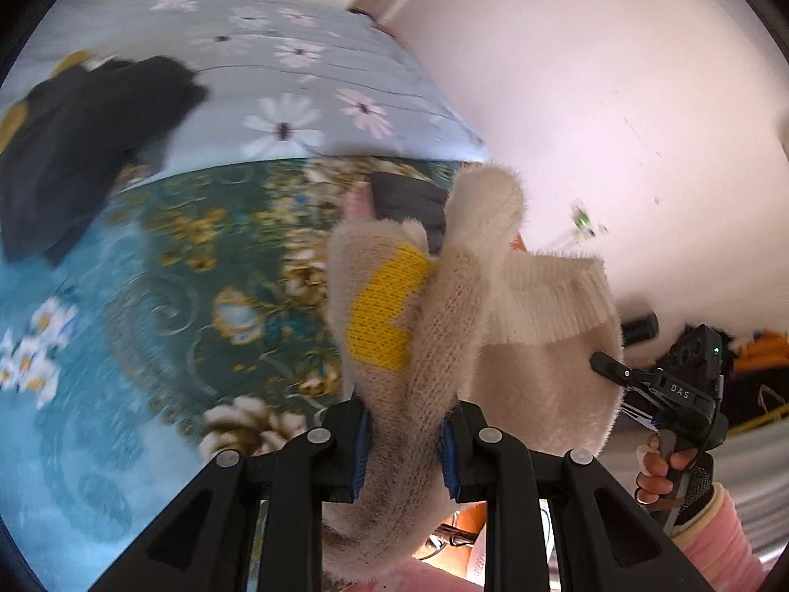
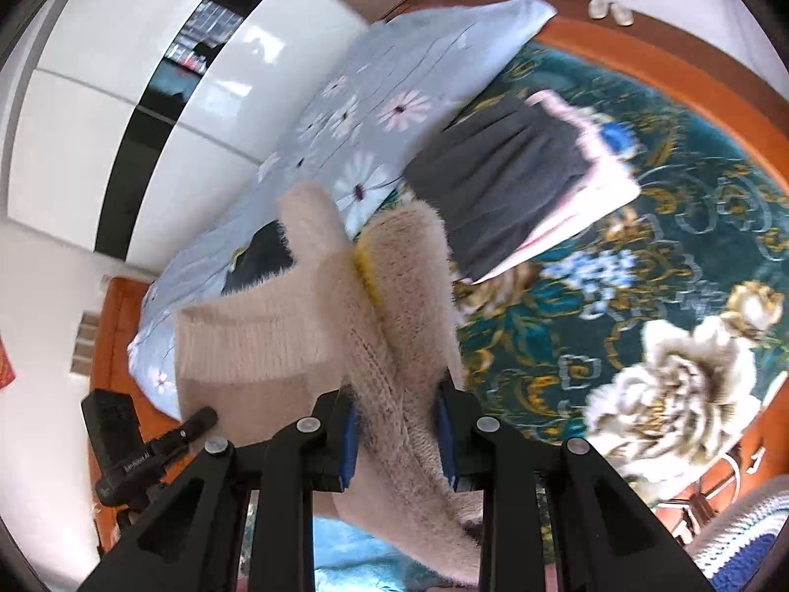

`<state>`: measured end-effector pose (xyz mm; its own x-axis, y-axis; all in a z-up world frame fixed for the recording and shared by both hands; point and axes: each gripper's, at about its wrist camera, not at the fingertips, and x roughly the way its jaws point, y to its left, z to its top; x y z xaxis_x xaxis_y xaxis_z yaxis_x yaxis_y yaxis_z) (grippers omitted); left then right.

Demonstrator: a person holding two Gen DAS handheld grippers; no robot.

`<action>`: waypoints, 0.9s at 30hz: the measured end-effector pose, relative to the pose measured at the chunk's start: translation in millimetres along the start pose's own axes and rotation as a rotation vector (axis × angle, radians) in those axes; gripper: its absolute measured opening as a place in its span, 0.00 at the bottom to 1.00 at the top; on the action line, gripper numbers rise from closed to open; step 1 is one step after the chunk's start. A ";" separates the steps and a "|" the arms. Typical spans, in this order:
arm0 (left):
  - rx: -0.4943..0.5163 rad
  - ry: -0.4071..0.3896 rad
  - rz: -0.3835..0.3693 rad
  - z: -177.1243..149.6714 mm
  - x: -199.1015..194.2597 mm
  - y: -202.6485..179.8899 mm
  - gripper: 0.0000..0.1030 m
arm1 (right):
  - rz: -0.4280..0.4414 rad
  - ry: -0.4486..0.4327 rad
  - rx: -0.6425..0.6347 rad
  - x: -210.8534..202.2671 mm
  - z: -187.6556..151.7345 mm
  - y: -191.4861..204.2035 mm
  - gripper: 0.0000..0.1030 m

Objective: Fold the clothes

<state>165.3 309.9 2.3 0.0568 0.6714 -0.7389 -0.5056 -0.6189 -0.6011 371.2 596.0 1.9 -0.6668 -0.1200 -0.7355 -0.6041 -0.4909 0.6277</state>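
- The left gripper (image 1: 404, 449) was clamped on a bunched fold of a cream knitted sweater (image 1: 473, 296) with a yellow patch, its blue pads pressing both sides of the knit.
- The right gripper (image 2: 397, 449) was likewise closed tight on another gathered part of the same sweater (image 2: 384, 306).
- The sweater hung lifted between both grippers, above a teal floral bedspread (image 1: 162, 306).
- In the left wrist view, at four o'clock, a hand (image 1: 663, 473) in a pink sleeve gripped the other tool.
- At ten o'clock lay a dark garment (image 1: 84, 148), possibly black, blurred.
- In the right wrist view, at one o'clock, folded grey and pink clothes (image 2: 498, 177) rested beside a pale blue daisy quilt (image 2: 394, 98).
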 end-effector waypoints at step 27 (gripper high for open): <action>-0.178 0.045 0.078 204.1 180.3 -46.6 0.24 | 0.114 0.127 -0.006 103.8 268.5 -117.4 0.26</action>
<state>23.4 543.0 -40.8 0.0640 0.6019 -0.7960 -0.3497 -0.7335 -0.5828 255.8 872.9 -79.7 -0.6698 -0.2831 -0.6865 -0.5252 -0.4728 0.7075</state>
